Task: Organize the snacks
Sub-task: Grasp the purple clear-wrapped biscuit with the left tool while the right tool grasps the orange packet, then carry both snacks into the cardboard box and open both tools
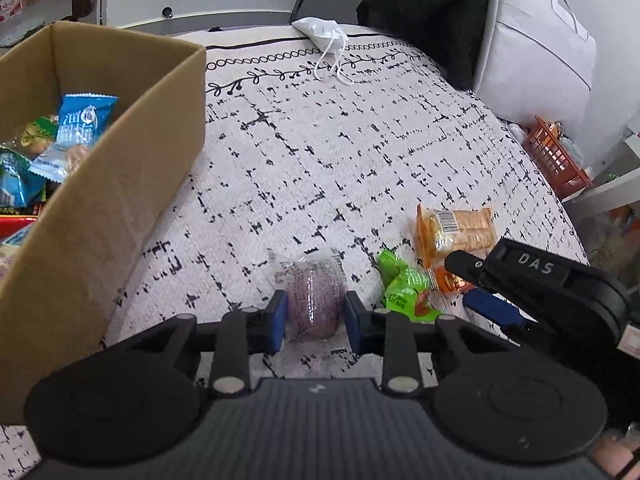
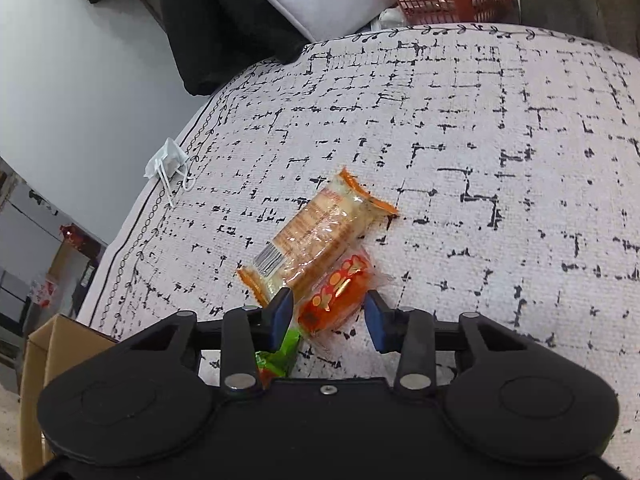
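Sorting is partly done in the left wrist view: the cardboard box (image 1: pixel 120 184) already holds several packets, while four snacks remain on the patterned cloth (image 1: pixel 320 152). The left gripper (image 1: pixel 316 316), held low, brackets the purple wrapped cake (image 1: pixel 314 296), fingers spread, contact uncertain.

Right wrist view: the right gripper (image 2: pixel 330 314), low and level, straddles the orange-red packet (image 2: pixel 336 292), fingers spread; the cracker pack (image 2: pixel 320 228) lies just beyond.

Two black handheld grippers with blue finger pads reach forward, low over the surface. The left gripper (image 1: pixel 316 316) has its jaws parted, one pad on each side of a wrapped purple snack (image 1: pixel 314 300), close against it. The right gripper (image 2: pixel 328 314), near and to the right of the left one, is spread wider around an orange snack packet (image 2: pixel 334 294), its pads apart from the wrapper.
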Demonstrator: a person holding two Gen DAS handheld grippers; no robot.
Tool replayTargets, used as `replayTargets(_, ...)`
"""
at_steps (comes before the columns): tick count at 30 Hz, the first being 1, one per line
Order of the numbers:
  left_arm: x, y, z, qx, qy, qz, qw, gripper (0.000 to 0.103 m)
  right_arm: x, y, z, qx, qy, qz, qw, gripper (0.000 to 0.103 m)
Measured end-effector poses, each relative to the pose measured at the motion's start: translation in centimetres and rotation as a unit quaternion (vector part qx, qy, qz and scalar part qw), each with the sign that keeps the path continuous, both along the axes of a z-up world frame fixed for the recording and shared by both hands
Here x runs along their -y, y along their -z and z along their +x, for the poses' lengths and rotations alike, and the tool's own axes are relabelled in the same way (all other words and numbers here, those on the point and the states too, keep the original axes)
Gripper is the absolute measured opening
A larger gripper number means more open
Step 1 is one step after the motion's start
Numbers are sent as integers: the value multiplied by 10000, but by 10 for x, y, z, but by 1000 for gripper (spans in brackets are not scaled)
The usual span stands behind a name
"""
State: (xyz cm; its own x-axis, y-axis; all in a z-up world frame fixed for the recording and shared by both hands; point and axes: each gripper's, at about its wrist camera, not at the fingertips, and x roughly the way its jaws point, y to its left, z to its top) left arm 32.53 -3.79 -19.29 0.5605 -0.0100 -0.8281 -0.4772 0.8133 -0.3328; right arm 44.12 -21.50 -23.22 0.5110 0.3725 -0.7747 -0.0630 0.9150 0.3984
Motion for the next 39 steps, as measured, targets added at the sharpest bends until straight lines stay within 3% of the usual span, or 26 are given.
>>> replayTargets(10,-5,-17,-4,49,-16,147,9999,29,-11,-2,3,33,-213,-475,9986,29)
replayTargets(16,-9,-36,-11,154,-16,214,9997,29,-4,-16,-11,-103,-279,-326,9990,24)
replayTargets(23,-9,-60,-28,278,35,291,9992,29,0,-43,-38,109,-479,-242,9985,19)
replayTargets(39,-14,-111,-83,624,35,403,9972,29,4,-100,-86,631,-706,68,9955,18)
